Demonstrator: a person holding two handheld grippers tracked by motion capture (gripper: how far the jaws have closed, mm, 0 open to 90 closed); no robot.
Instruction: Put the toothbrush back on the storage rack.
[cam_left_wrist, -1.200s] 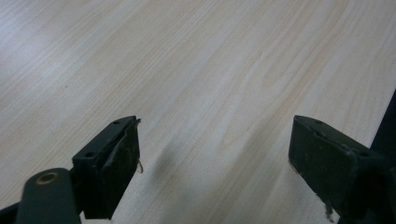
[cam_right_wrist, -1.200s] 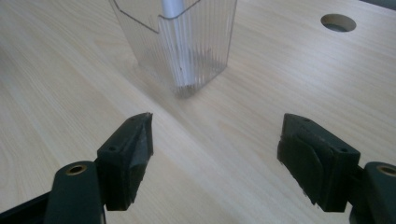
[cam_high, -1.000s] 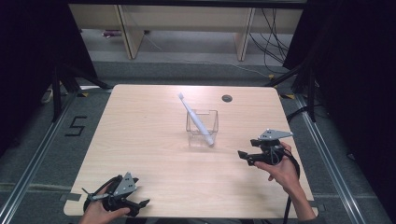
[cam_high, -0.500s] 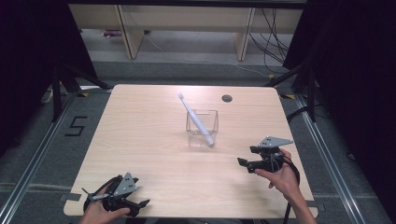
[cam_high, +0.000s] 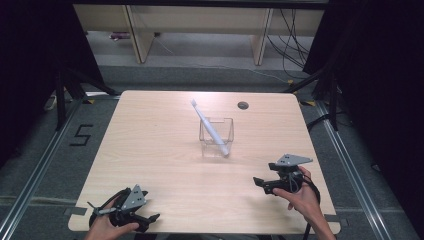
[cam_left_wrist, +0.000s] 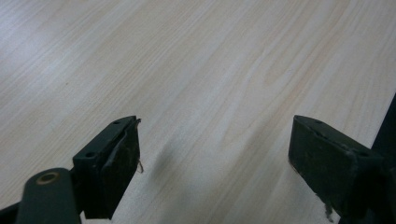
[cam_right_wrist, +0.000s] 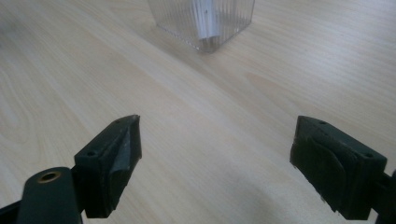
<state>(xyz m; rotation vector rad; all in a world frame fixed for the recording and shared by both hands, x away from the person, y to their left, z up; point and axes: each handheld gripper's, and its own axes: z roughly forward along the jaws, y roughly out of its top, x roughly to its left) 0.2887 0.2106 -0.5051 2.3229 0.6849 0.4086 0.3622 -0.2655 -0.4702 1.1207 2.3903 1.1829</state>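
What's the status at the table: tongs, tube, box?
Left tongs open, empty, near edge. Right tongs open, empty, jaws just widened, apart from box. White tube leaning in clear box. Nothing between tongs and box.

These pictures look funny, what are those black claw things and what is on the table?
Those are hand-held grabbers. A person holds one in each hand: the left gripper and the right gripper. The big picture comes from a camera up high, looking down on the wooden table. The two close pictures come from little cameras riding on the grabbers, so you see their black jaws poking up. In the middle stands a clear box with a white tube leaning in it, top sticking out. Both grabbers have their jaws apart and hold nothing; the right one's jaws have just been opening.
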